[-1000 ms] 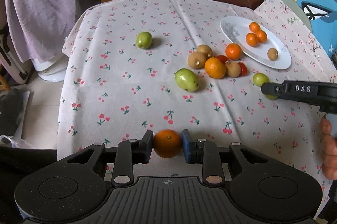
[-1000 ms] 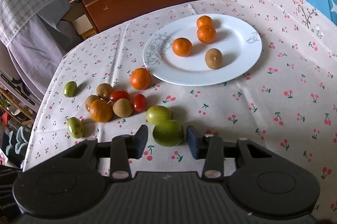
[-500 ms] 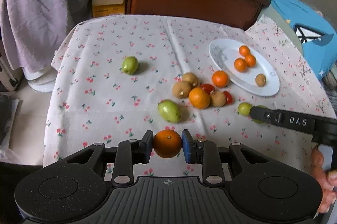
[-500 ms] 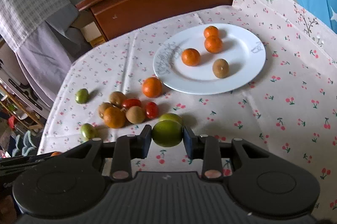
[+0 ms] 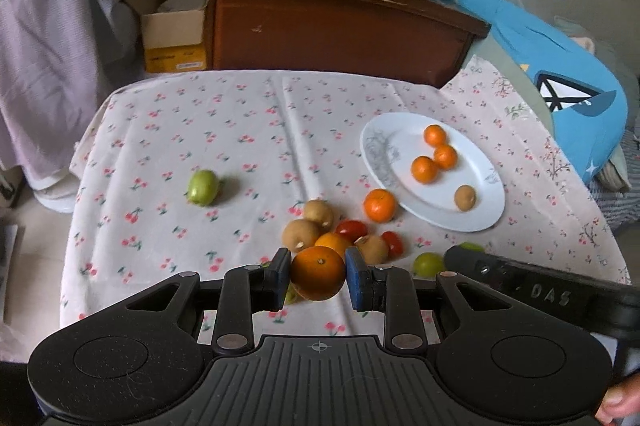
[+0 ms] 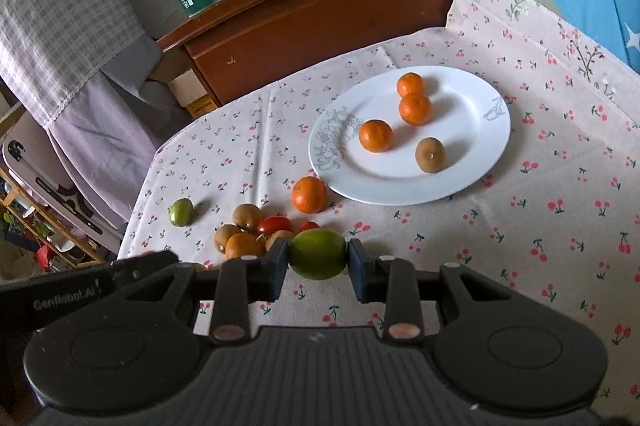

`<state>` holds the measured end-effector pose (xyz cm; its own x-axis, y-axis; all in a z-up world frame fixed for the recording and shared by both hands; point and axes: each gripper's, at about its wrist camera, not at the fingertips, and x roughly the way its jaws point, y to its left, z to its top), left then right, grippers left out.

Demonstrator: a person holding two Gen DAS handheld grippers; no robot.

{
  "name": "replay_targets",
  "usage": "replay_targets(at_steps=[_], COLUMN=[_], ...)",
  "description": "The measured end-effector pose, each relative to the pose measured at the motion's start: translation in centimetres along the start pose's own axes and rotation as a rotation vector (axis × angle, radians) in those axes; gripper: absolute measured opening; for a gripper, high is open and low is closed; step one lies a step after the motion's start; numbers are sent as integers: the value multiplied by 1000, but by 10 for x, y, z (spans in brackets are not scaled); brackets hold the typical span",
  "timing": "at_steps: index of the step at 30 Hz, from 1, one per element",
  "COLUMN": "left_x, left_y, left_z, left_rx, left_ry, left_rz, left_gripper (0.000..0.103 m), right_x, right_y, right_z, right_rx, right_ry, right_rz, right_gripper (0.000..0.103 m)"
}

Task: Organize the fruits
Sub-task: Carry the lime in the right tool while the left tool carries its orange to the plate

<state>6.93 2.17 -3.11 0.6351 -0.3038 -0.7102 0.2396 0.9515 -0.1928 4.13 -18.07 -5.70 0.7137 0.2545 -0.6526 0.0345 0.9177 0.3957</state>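
Both grippers carry fruit above the cloth-covered bench, one piece each.

In the left wrist view the left gripper has its jaws clamped on an orange at lower centre of the frame; in the right wrist view the right gripper has its jaws clamped on a green fruit, also at lower centre. A white plate lies at centre right of that view and holds three small oranges and one brown fruit. Just left of the plate, a loose orange sits on the cloth, with a cluster of brown, red and orange fruits below it. A lone green fruit rests well apart at centre left of the left wrist view.
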Motion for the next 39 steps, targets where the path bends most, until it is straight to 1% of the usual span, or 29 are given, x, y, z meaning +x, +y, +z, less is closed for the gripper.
replay_targets(at_steps=[10,24,31,35,39], left_x=[9,25,41,57,73], left_y=[-18,-31,-41,-46,-50], left_z=[12,38,58,68,77], left_rx=[58,104,135,147,151], left_ry=[-7,-26,-42,-35,-19], left_rz=[-30,-48,-59,-76,-96], left_gripper=[26,26,26,26,26], right_x=[-2,-7,-6,1,9], right_y=[-1,-3,-17,-28,-43], right_z=[4,26,48,61,71], right_rx=[21,18,56,75,120], right_ry=[-9,-38,-47,-53,-47], right_rz=[5,-14,-19,-47,-65], right_gripper=[32,32,32,32,32])
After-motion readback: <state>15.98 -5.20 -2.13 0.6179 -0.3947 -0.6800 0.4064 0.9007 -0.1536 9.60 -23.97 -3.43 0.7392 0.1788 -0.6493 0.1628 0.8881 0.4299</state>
